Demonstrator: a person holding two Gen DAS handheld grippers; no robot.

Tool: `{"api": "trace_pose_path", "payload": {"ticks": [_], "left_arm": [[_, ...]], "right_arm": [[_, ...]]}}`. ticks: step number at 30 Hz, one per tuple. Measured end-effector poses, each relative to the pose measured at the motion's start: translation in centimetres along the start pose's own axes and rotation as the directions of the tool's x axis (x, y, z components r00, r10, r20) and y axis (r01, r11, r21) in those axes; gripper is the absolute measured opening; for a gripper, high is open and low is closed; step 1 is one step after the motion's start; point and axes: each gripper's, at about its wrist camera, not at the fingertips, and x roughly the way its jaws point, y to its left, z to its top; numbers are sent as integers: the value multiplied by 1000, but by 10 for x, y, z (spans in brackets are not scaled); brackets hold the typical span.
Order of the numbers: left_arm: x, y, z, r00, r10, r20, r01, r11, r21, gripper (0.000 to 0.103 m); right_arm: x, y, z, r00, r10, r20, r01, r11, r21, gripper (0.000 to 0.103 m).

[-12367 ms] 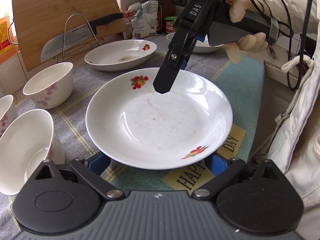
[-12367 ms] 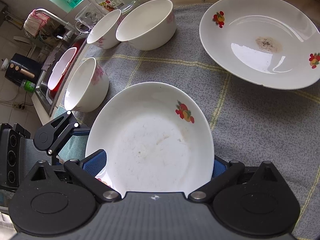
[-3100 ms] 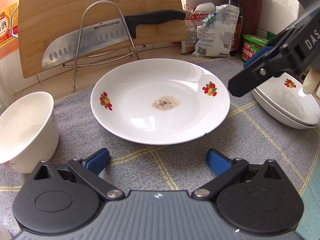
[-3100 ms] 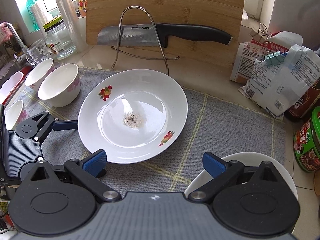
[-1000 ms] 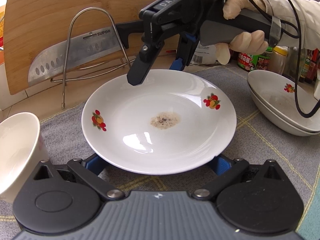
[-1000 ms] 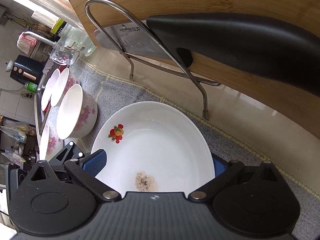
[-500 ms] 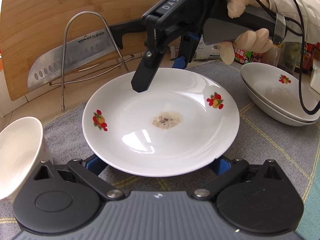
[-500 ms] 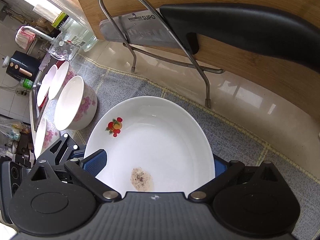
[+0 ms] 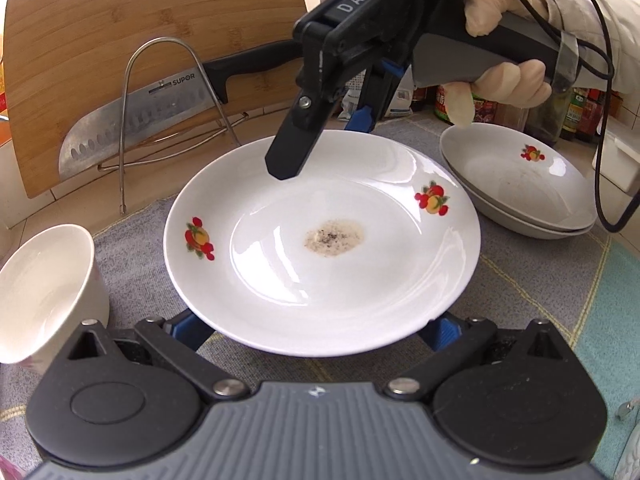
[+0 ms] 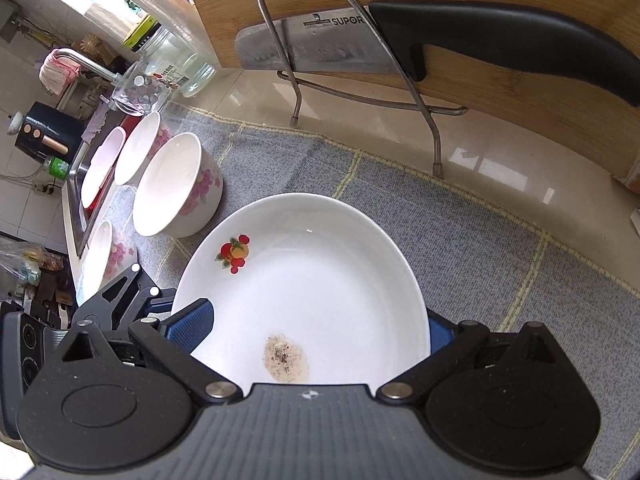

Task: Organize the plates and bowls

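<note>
White plate (image 9: 280, 280): brown speckled residue (image 9: 334, 237) | bowls (image 10: 178, 188): empty

Three plates: one speckled plate (image 9: 320, 240) and two stacked plates (image 9: 520, 192) (nested). Four bowls (image 10: 176, 188). One knife (image 10: 400, 48), one cutting board (image 9: 140, 32), two grippers.

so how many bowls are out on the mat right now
4: one bowl nearest the plate, two more lined behind it toward the sink, another beside the left gripper. Others may be hidden.
</note>
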Motion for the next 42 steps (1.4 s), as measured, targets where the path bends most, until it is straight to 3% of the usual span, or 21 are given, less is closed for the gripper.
{"api": "trace_pose_path", "payload": {"ticks": [19, 42], "left_arm": [[-47, -39, -10, 999, -37, -30, 39, 998, 51, 102], [-57, -85, 5, 994, -96, -46, 100, 989, 107, 102]], "right_arm": [[-24, 33, -61, 999, -5, 44, 4, 1000, 28, 103], [-63, 31, -118, 993, -23, 112, 15, 997, 70, 103]]}}
